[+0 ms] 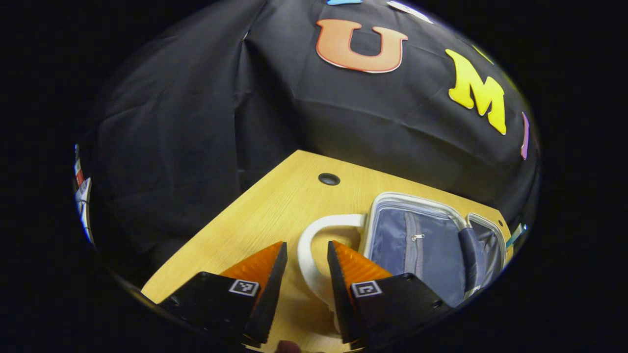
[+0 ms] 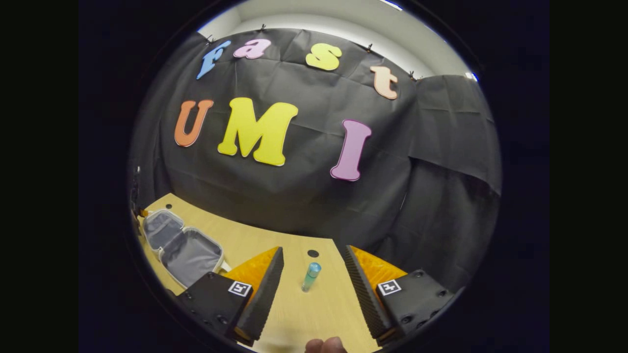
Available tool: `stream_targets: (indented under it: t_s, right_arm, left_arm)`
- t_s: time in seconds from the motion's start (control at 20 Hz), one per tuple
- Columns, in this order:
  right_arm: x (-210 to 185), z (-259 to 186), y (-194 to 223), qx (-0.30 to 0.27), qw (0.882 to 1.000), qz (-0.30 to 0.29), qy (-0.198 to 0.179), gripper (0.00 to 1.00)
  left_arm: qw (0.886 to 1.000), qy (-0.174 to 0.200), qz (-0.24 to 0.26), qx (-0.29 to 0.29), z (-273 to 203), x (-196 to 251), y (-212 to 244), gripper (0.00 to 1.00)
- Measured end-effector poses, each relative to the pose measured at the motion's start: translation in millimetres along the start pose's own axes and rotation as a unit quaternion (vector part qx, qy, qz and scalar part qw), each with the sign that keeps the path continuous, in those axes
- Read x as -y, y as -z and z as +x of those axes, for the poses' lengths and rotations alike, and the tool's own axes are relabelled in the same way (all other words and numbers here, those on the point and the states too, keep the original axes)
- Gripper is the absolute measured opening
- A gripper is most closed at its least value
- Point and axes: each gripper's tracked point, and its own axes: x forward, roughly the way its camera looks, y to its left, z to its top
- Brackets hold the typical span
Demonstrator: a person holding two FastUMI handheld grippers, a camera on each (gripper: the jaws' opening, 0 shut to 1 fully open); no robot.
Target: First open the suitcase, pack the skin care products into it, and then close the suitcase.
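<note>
A: Where is the case?

B: In the left gripper view the case lies open on the table, ahead of the left gripper and off to its right. Grey lining and a zip pocket show inside. Its white handle loops out toward the gripper and sits in the gap between the two fingers.

A: Are the fingers on the handle?

B: No. The jaws stand apart, released, and the loop lies beyond the tips and partly between them. The right finger's edge crosses in front of the handle, so I cannot tell whether it touches.

A: And the right side?

B: The right gripper is spread wide, holding nothing. A small tube with a teal cap stands tilted on the table just ahead, between the two fingers and apart from both.

A: Can the case be seen from there?

B: Yes, far to the left of the right gripper, lid laid flat, both halves facing up. It is well apart from the tube.

A: Anything else?

B: A dark round hole in the table just beyond the tube, and a fingertip at the bottom edge.
</note>
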Motion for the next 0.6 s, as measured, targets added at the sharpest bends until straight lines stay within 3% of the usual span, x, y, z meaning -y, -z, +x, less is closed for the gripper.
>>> stream_targets:
  t_s: [0.05,0.1,0.25,0.4,0.6]
  right_arm:
    - [1,2,-1,0.003,1.0,0.006,-0.003,0.75]
    - [1,4,-1,0.007,1.0,0.014,-0.008,0.75]
    - [-8,10,2,0.021,0.998,0.031,-0.043,0.75]
    - [-16,16,20,0.012,0.994,0.054,-0.091,0.75]
    - [5,23,43,0.0,0.992,0.08,-0.096,0.75]
  left_arm:
    - [1.0,-0.002,0.022,0.022,-15,9,-15,0.84]
    - [0.998,-0.002,0.044,0.048,-36,24,-34,0.78]
    - [0.988,-0.007,0.097,0.122,-94,87,-85,1.0]
    - [0.987,0.01,0.08,0.142,-144,180,-87,0.99]
    - [0.982,0.064,0.068,0.165,-195,301,-62,0.99]
